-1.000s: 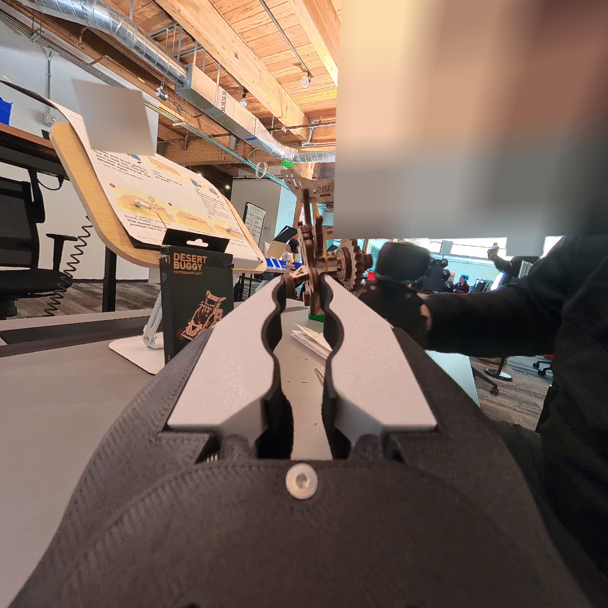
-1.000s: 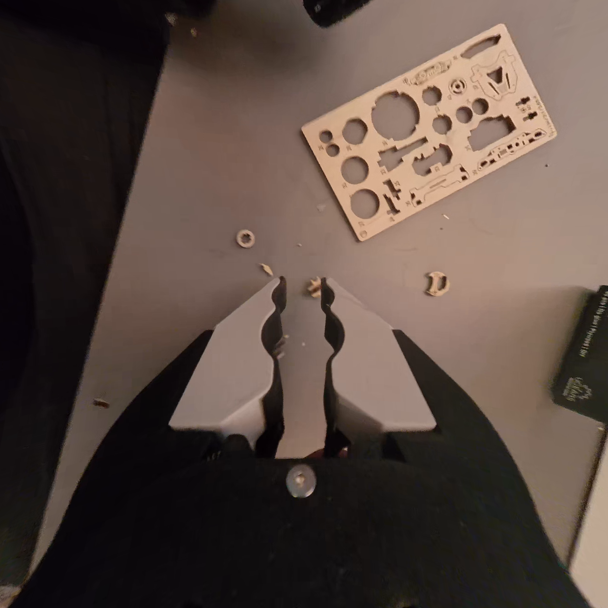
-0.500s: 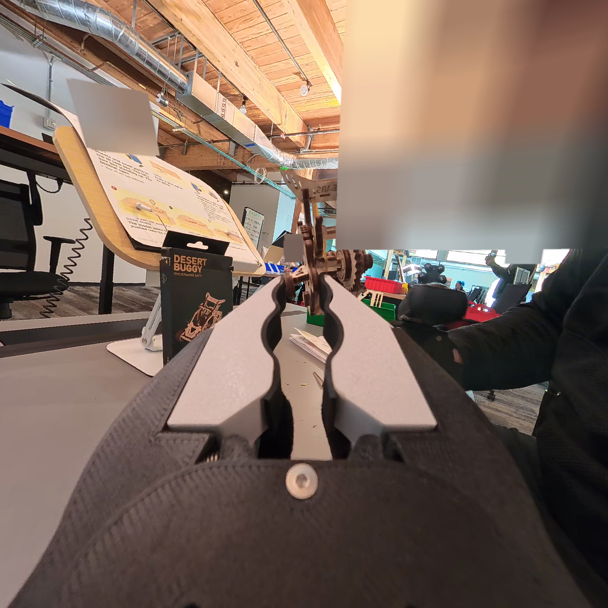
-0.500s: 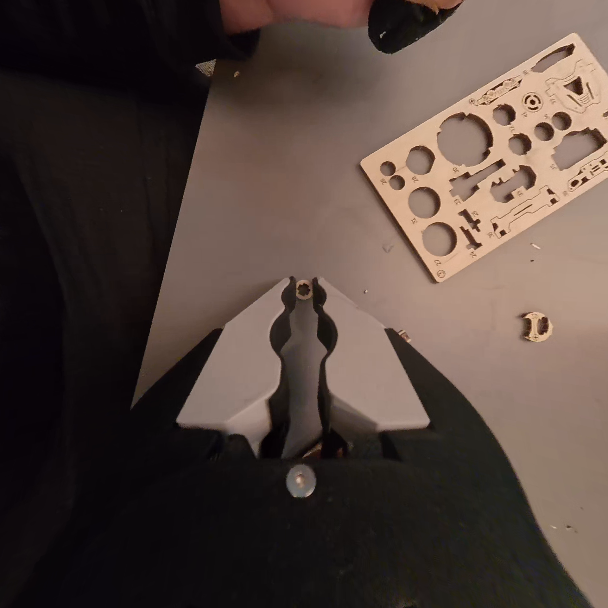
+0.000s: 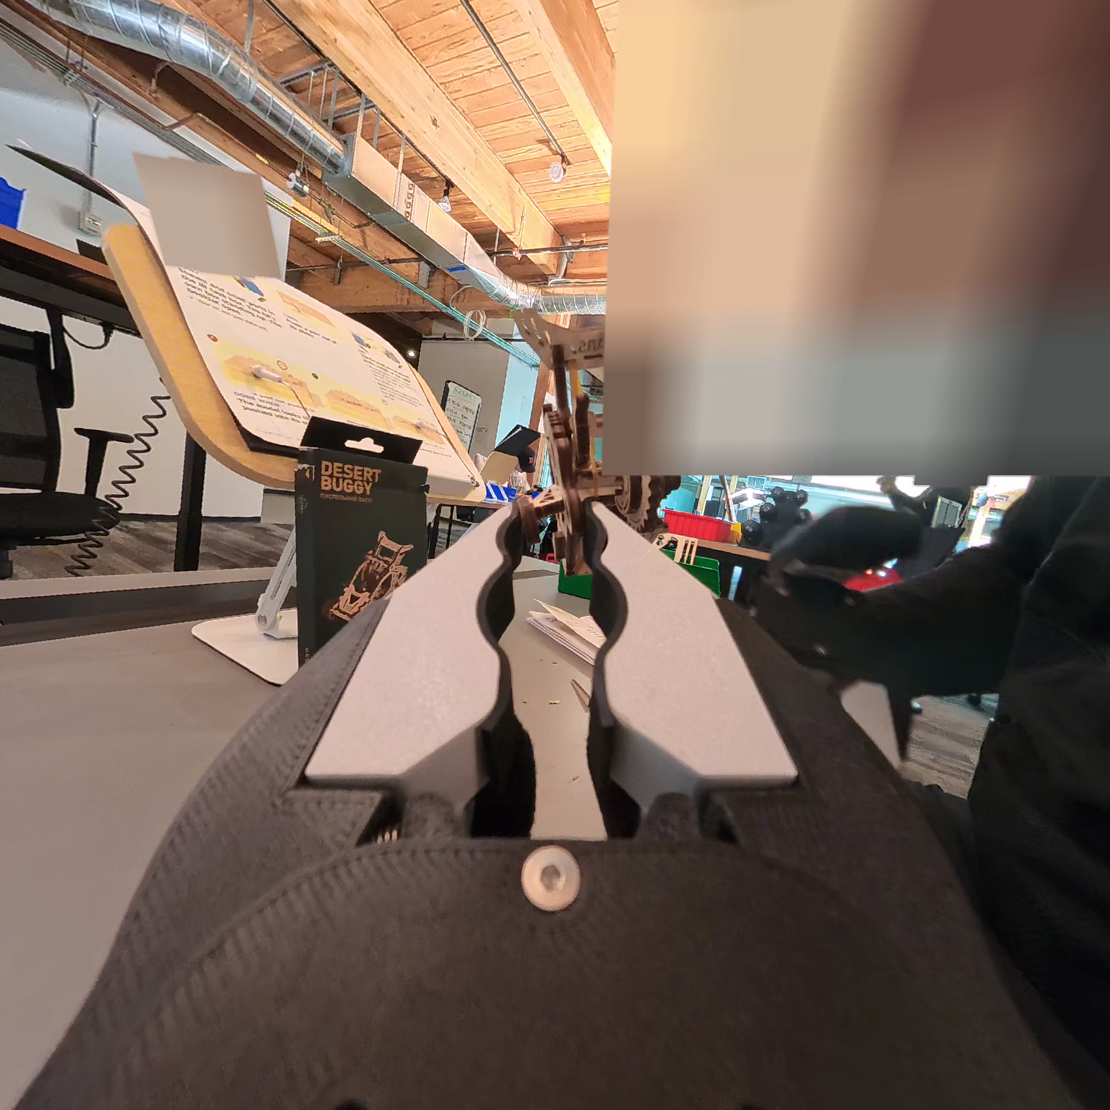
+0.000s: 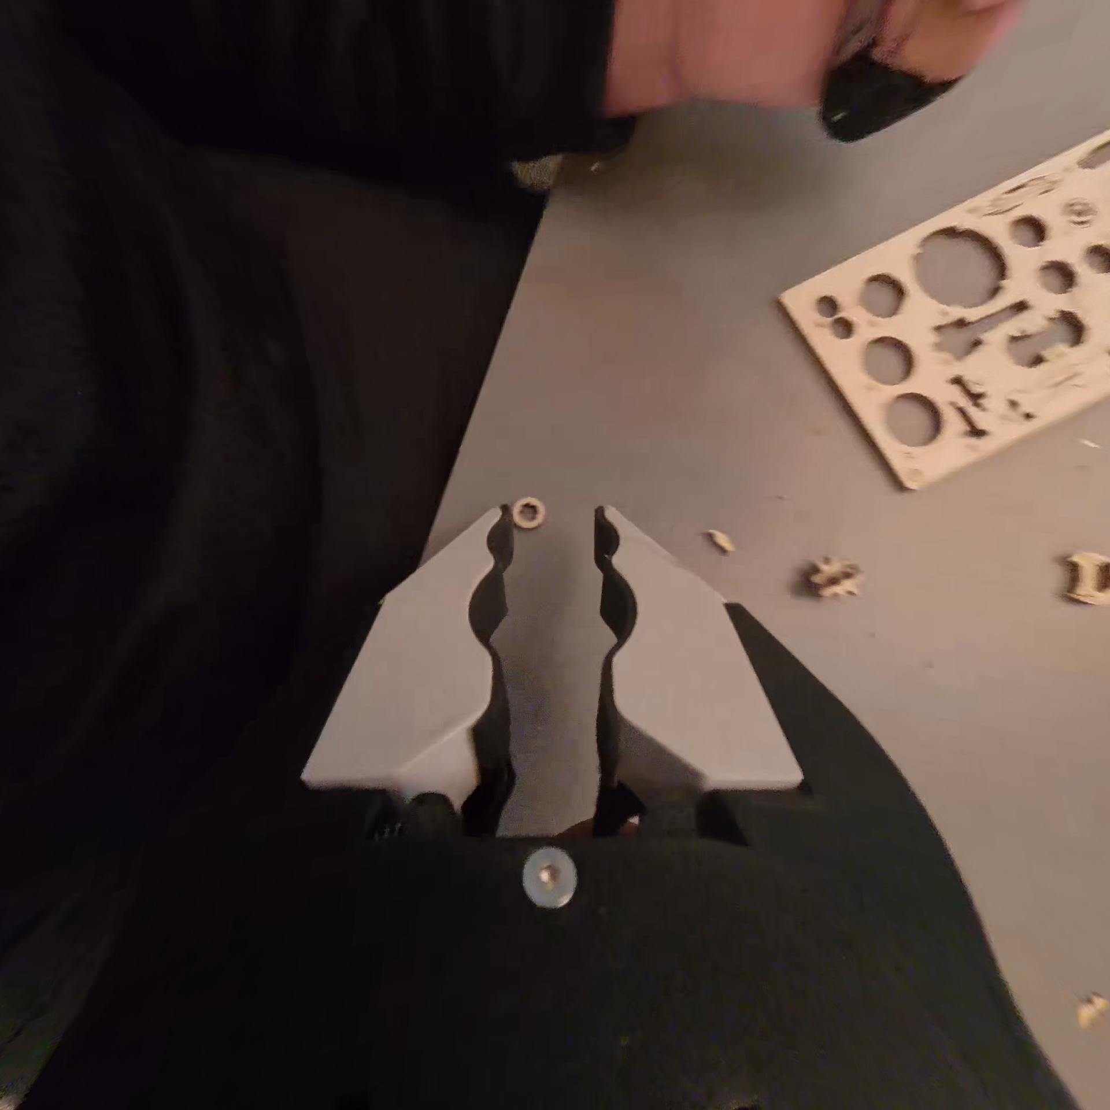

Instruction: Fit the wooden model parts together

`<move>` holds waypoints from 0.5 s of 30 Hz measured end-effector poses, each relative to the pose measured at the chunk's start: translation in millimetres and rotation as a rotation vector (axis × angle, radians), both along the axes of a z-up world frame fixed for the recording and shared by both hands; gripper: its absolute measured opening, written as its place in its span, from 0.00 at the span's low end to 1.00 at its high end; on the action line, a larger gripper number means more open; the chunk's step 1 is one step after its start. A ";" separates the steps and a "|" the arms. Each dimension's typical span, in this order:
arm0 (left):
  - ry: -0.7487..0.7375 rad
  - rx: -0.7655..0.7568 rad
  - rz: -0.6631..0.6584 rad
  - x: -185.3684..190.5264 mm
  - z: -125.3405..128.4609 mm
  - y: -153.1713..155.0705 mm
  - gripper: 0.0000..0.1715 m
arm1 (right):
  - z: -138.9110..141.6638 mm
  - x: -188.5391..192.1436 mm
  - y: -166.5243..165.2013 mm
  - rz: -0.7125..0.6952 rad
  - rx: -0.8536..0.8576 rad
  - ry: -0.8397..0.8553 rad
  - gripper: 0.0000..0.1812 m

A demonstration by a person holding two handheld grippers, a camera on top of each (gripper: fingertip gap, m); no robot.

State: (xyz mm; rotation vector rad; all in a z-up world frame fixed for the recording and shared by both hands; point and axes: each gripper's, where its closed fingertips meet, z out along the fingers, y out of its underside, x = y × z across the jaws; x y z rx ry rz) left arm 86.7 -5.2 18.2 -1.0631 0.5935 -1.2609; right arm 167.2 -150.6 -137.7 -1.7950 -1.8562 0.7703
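My left gripper (image 5: 555, 513) is shut on the brown wooden model assembly (image 5: 570, 456), a gear-and-frame piece that sticks up from the fingertips above the grey table (image 5: 90, 751). My right gripper (image 6: 552, 516) points down at the table (image 6: 661, 360) with its jaws open and nothing between the pads. A small wooden ring (image 6: 528, 515) lies flat on the table just inside the left fingertip (image 6: 501, 528), close to the table's near edge.
A punched-out wooden parts sheet (image 6: 961, 336) lies at the upper right, with loose small parts (image 6: 832, 576) (image 6: 1087, 579) and a chip (image 6: 721, 539) beside it. A black kit box (image 5: 360, 540) and an instruction stand (image 5: 288, 360) stand at the left. A person's hand (image 6: 721, 54) is above. About 20 cm separates my left fingertips from my right.
Half a second ago my right gripper was shut on the small ring at its tips. Its jaws have opened and the ring now lies on the table. My left gripper still holds the model.
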 end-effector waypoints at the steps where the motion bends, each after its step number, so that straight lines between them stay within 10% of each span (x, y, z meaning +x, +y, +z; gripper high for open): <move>1: 0.000 -0.001 -0.003 1.0 -0.3 -0.2 0.10 | -6.0 -0.3 -5.5 0.016 0.014 -0.015 0.13; 15: 0.010 0.010 -0.010 5.8 1.4 -5.5 0.10 | -15.8 -6.2 -3.7 0.036 0.045 0.007 0.05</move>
